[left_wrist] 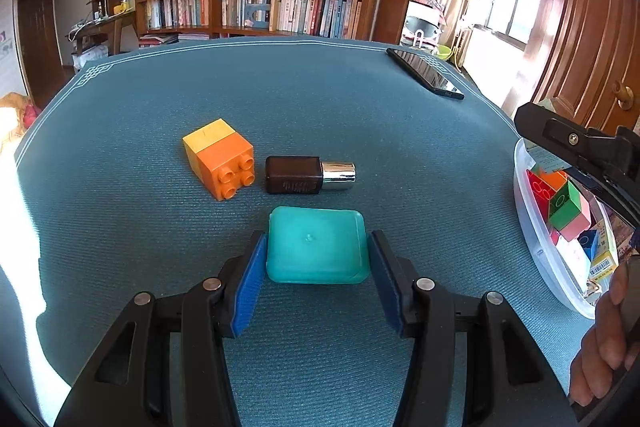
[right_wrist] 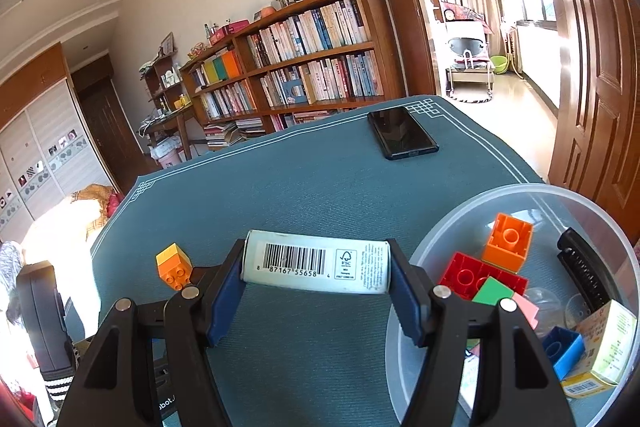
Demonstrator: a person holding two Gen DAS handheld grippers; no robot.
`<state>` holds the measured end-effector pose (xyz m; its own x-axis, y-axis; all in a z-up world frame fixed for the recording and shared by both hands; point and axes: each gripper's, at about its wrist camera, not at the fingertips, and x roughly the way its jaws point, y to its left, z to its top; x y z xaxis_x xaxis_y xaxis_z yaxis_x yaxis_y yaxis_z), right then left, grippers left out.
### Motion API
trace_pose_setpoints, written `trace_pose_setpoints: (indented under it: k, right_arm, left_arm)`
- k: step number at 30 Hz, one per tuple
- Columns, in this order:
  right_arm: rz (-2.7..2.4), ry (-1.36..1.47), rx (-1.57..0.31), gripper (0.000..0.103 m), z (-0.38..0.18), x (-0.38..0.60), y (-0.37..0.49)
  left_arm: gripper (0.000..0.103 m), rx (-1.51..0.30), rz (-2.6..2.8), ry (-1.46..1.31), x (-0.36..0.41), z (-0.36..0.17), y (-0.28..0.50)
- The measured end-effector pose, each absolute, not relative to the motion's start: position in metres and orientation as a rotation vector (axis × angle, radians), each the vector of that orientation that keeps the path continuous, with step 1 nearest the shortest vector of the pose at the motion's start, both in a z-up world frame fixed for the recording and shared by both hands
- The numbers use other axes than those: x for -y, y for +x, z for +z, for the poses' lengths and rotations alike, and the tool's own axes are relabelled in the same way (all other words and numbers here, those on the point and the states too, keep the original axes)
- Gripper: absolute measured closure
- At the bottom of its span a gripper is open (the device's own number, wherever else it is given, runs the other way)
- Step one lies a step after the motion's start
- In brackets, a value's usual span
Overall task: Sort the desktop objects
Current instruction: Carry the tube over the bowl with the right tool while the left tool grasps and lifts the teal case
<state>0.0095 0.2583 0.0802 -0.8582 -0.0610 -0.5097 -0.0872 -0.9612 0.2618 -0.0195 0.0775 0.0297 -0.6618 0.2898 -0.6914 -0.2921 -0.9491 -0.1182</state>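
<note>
Now the left gripper (left_wrist: 316, 259) pinches a teal box (left_wrist: 317, 246) while the right gripper (right_wrist: 316, 275) clamps a white barcode box (right_wrist: 316, 267) left of the clear bowl (right_wrist: 520, 195).

Pale box (right_wrist: 316, 267) — barcode digits 8 87167 55658 4 — FSC mark.

Ribbed cloth mat (left_wrist: 160, 267), glossy phone (left_wrist: 426, 74)

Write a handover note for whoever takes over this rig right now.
Left gripper: shut on the teal case, which is on the mat.
Right gripper: shut on the barcoded box, held beside the clear bowl.
Done: several bricks, a black comb and a carton are in the bowl.
Left: bin both held items, then the orange-yellow brick and brown bottle. The phone lies at the far edge.
</note>
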Motion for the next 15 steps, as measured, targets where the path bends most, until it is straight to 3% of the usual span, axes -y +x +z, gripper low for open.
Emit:
trace_pose_setpoints:
  k: [15]
  right_arm:
    - [2.871, -0.798, -0.448, 0.033, 0.075, -0.28, 0.028]
  left_arm:
    - [0.049, -0.014, 2.603, -1.006, -0.086, 0.048, -0.011]
